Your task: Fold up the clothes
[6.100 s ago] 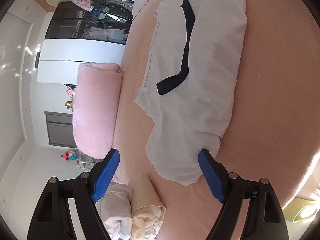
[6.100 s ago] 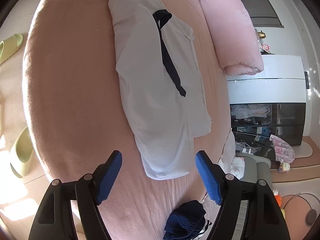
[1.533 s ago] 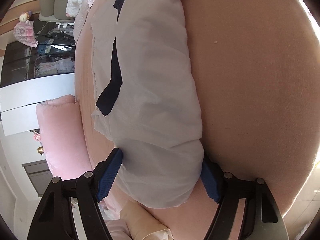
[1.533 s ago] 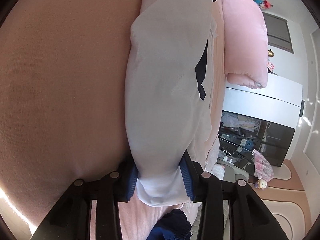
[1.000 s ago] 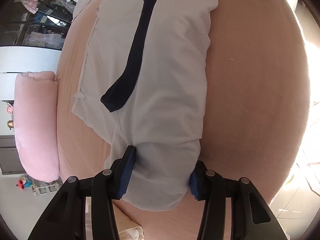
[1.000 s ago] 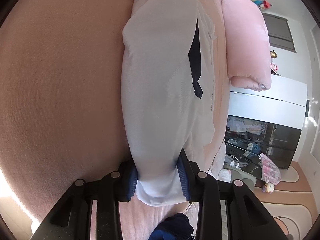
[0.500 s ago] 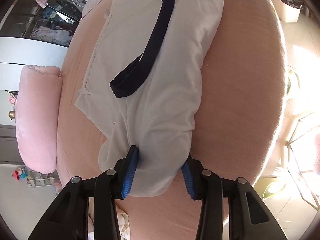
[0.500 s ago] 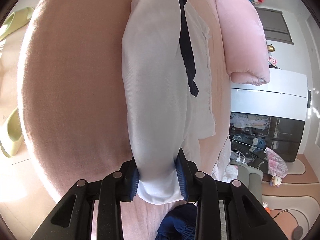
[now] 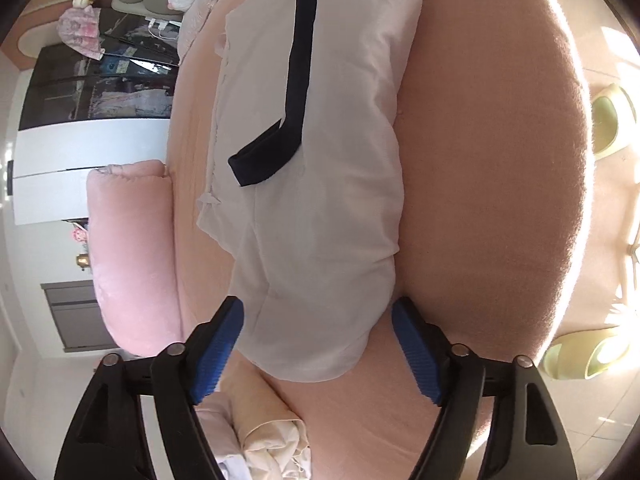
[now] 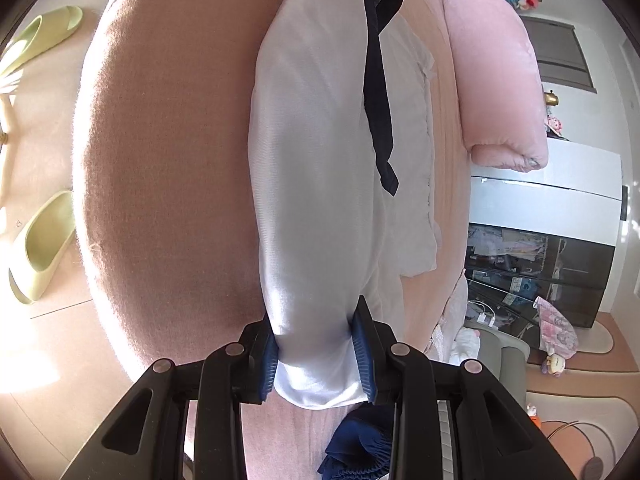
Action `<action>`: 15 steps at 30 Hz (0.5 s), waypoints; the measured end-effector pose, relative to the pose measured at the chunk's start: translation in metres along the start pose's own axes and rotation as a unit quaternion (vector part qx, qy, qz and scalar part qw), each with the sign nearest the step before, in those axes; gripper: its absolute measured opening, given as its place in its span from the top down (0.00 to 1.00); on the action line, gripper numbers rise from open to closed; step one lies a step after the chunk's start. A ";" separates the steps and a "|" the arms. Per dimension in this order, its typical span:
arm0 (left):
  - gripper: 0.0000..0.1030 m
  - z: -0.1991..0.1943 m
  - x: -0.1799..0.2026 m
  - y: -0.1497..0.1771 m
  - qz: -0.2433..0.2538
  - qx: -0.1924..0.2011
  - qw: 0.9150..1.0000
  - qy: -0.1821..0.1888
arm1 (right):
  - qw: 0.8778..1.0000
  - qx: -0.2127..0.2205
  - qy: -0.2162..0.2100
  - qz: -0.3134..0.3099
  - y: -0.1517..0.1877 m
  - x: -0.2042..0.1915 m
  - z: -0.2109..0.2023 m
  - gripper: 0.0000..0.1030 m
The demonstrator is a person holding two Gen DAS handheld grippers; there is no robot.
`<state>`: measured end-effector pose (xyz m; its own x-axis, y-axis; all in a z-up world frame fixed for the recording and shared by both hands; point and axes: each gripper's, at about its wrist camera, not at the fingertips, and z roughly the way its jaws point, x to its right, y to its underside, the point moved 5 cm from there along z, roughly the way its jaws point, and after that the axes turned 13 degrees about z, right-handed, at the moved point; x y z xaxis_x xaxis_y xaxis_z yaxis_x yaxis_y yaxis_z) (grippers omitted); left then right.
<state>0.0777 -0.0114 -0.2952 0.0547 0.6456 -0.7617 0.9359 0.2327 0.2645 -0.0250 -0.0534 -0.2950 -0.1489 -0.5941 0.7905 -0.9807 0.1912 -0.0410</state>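
So your left gripper has just been opening and it's let go now: the blue pads sit either side of the near end of the white shirt, and as far as I can tell they aren't squeezing it anymore. The shirt is lying lengthwise on the pink bed, folded into a long strip that runs away from you, with the dark tie draped along its top and the tie's wide end pointing back toward you and to the left. Your right gripper is a different story: it's clenched on the other end of the shirt, with the cloth bunched tight between the pads and a bit sticking out behind them. In that view the tie runs along the right side of the strip. A pink pillow sits on the left side of the bed in the left view. There's some rolled cream cloth just below your left gripper, a dark blue garment right under your right one, and green slippers on the floor beside the bed.
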 end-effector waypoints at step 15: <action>0.00 -0.032 0.014 -0.036 0.038 0.046 0.995 -0.085 | 0.999 -0.009 -0.005 0.047 -0.007 0.024 0.001 0.68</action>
<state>0.0334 0.0123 -0.2961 0.1768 0.5245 -0.8329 0.9544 0.1154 0.2752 -0.0220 -0.0696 -0.2761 -0.2415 -0.5800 0.7780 -0.9598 0.2611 -0.1033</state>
